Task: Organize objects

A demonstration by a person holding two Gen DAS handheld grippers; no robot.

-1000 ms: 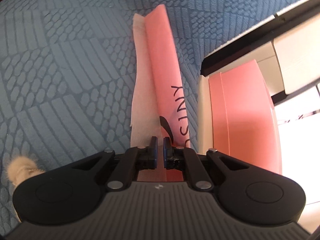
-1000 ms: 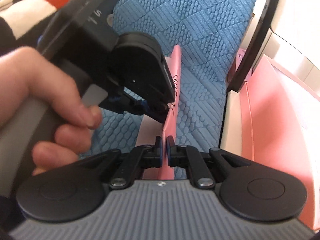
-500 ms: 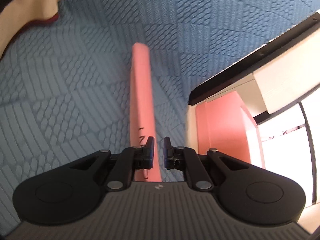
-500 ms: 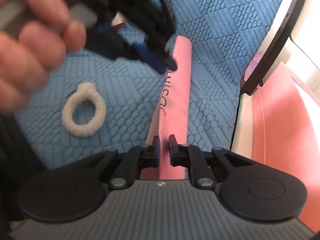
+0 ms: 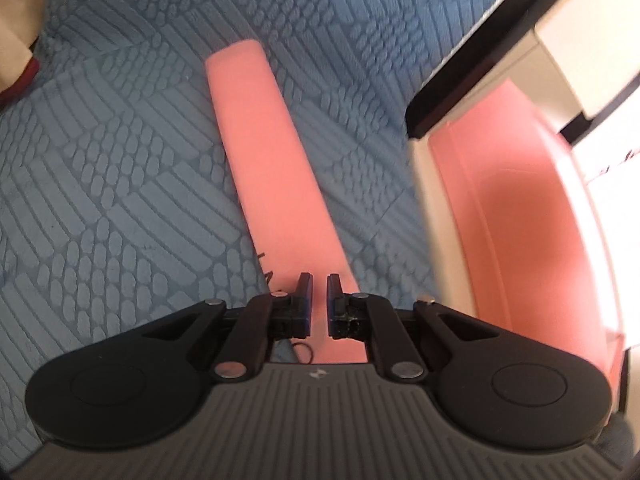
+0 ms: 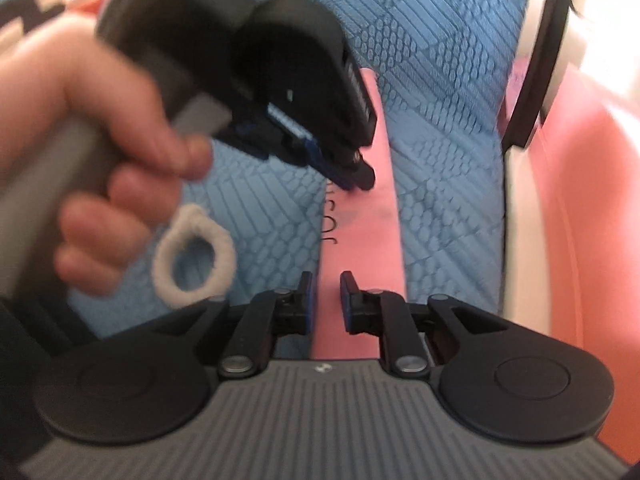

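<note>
A long flat pink sleeve (image 5: pixel 264 168) with black lettering lies on the blue textured bedspread (image 5: pixel 120 180). My left gripper (image 5: pixel 319 280) hovers over its near end, shut down to a narrow slit with nothing pinched. In the right wrist view the left gripper (image 6: pixel 360 176), held by a person's hand (image 6: pixel 100 152), has its tips right at the pink sleeve (image 6: pixel 380 220). My right gripper (image 6: pixel 325 280) is at the sleeve's near end. Its jaws are opening; the sleeve's left edge shows in the gap and the pads do not press on it.
A white fluffy ring (image 6: pixel 194 256) lies on the bedspread left of the sleeve. To the right stands a pink box with a cream rim (image 5: pixel 500 220), also in the right wrist view (image 6: pixel 560 200), under a black-edged panel (image 5: pixel 460 76).
The pink sleeve went from standing on edge, pinched in both grippers, to lying flat on the bedspread. The right jaws have parted. The left gripper has rolled and risen slightly.
</note>
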